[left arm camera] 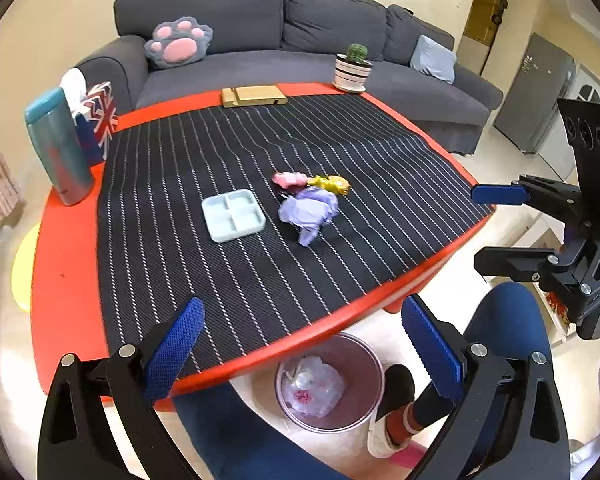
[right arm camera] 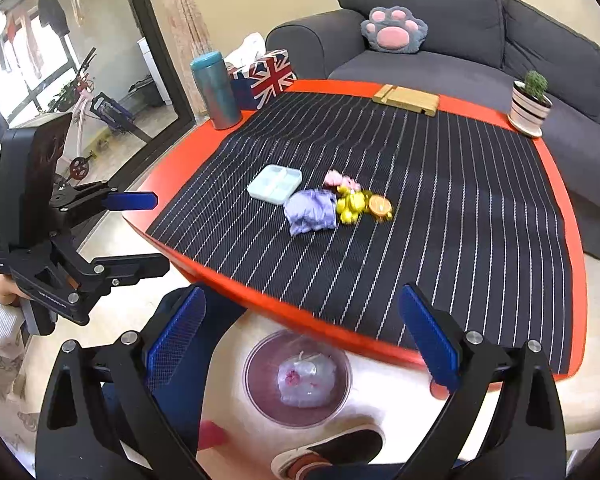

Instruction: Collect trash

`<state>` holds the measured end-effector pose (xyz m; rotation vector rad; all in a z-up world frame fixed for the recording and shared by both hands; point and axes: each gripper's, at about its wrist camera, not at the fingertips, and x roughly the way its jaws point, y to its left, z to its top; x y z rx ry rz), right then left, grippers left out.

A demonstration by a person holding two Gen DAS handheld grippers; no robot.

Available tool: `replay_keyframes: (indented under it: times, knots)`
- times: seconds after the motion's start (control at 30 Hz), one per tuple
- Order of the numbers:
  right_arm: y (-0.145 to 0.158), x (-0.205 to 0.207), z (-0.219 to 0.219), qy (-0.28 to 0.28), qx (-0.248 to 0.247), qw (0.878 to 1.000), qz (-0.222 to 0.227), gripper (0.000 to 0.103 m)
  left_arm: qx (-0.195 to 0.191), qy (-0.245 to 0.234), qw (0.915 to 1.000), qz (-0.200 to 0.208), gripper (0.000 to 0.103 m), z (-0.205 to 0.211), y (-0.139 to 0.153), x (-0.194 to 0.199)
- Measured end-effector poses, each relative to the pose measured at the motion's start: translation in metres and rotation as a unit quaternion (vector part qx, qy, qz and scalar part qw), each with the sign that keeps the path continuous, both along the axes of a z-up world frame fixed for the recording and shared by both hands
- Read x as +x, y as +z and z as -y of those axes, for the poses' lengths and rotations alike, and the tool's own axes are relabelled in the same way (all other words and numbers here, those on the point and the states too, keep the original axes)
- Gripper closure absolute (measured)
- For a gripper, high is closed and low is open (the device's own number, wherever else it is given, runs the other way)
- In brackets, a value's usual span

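A: From the left wrist, what shows?
B: The left gripper (left arm camera: 302,350) is spread wide and empty over the table's (left arm camera: 66,280) near edge. The crumpled purple paper (left arm camera: 309,210) lies mid-mat, touching the pink wrapper (left arm camera: 289,179) and yellow wrapper (left arm camera: 329,183). The bin (left arm camera: 360,364) stands on the floor below the edge.

A: And the right wrist?
B: The right gripper (right arm camera: 302,340) is also released, empty, above the bin (right arm camera: 260,356). The paper (right arm camera: 311,211) sits just beside the pale tray (right arm camera: 275,182), well in from every edge.
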<state>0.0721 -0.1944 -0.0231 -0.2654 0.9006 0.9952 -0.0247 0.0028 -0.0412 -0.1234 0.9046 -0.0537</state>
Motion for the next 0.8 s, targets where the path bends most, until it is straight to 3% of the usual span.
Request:
replay_keyframes:
  times: [0.33,0.8]
  knots:
    - [-0.004,0.027,-0.046,0.032,-0.025,0.999,0.003,0.007,0.005,0.019,0.9998,-0.007,0.008,-0.019,-0.001,0.012]
    - [-0.035,0.055,-0.111,0.068,-0.082,0.994,-0.014,0.007,-0.006,0.040,0.9992,-0.006,0.008,-0.038,-0.005,0.011]
